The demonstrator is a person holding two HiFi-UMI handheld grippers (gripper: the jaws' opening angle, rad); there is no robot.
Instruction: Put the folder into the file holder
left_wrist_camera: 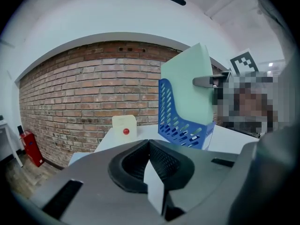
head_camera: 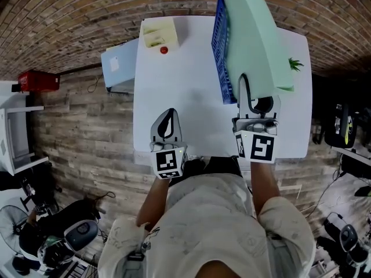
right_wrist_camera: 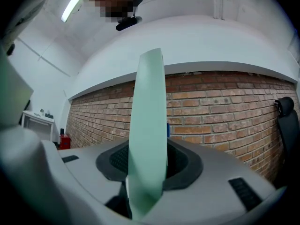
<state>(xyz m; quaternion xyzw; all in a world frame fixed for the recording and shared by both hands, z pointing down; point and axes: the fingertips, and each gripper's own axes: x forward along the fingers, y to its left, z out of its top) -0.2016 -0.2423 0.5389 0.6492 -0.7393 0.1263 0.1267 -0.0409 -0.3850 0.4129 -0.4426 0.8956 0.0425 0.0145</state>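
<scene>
A pale green folder (head_camera: pixel 255 33) stands on edge over the right half of the white table (head_camera: pixel 179 97). My right gripper (head_camera: pixel 250 94) is shut on its near edge. In the right gripper view the folder (right_wrist_camera: pixel 147 125) fills the gap between the pads. The blue slotted file holder (head_camera: pixel 220 45) stands just left of it. From the left gripper view, the folder (left_wrist_camera: pixel 187 88) has its lower part behind the holder's (left_wrist_camera: pixel 180 123) side wall. My left gripper (head_camera: pixel 166 126) hovers near the table's front edge, shut with nothing in it (left_wrist_camera: pixel 149 144).
A pale yellow box with a red knob (head_camera: pixel 159 33) sits at the table's far left corner. A small green plant (head_camera: pixel 295 64) is at the right edge. A light blue cabinet (head_camera: pixel 119 65) stands beside the table on the left. A brick wall runs behind.
</scene>
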